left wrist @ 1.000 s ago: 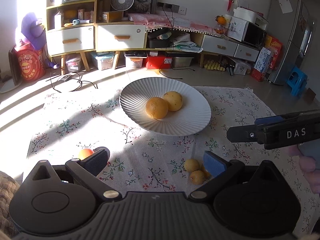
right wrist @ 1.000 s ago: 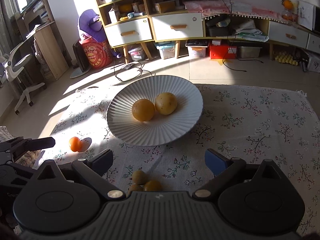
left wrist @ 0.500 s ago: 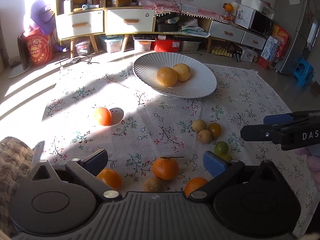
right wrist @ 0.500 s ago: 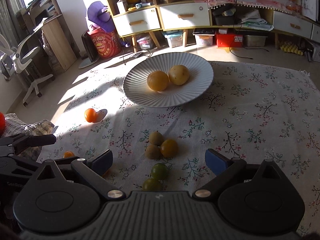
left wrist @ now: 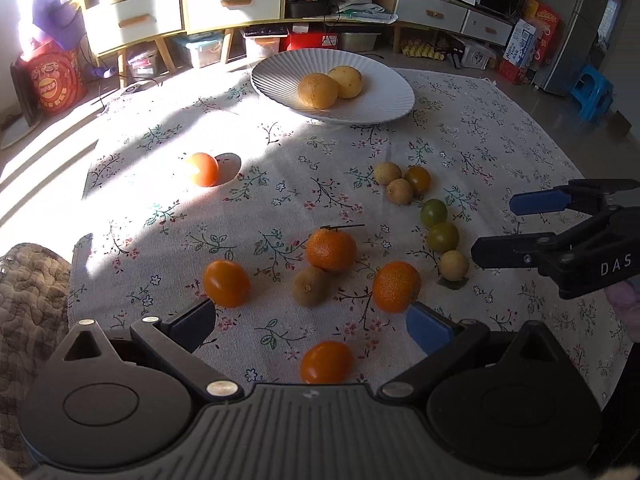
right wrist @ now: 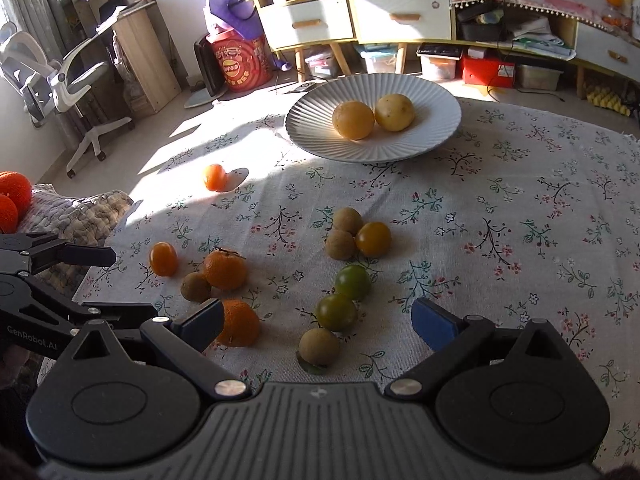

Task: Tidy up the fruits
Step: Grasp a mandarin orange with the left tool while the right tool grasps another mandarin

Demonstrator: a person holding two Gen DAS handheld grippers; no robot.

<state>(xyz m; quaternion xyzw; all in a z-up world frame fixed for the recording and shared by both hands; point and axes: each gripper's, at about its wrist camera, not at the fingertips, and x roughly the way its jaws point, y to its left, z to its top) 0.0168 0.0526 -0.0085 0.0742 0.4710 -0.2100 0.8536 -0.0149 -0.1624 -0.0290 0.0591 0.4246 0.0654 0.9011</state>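
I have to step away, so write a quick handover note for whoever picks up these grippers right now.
Left gripper: open, empty, low over the near fruit.
Right gripper: open, empty, above the green fruits.
Plate: at the far side of the cloth, holding two yellow fruits.
Done: only those two are plated.
Left: everything loose on the cloth, including the oranges, the brown trio and one lone orange fruit in the sun patch.

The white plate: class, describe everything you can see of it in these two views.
The white plate is wide, shallow and round, with fine ribs fanning out to its rim; it looks like matte ceramic. It sits upright on the floral tablecloth at the table's far side, partly sunlit. Two yellow fruits rest side by side in its middle, touching. Neither gripper is near it.
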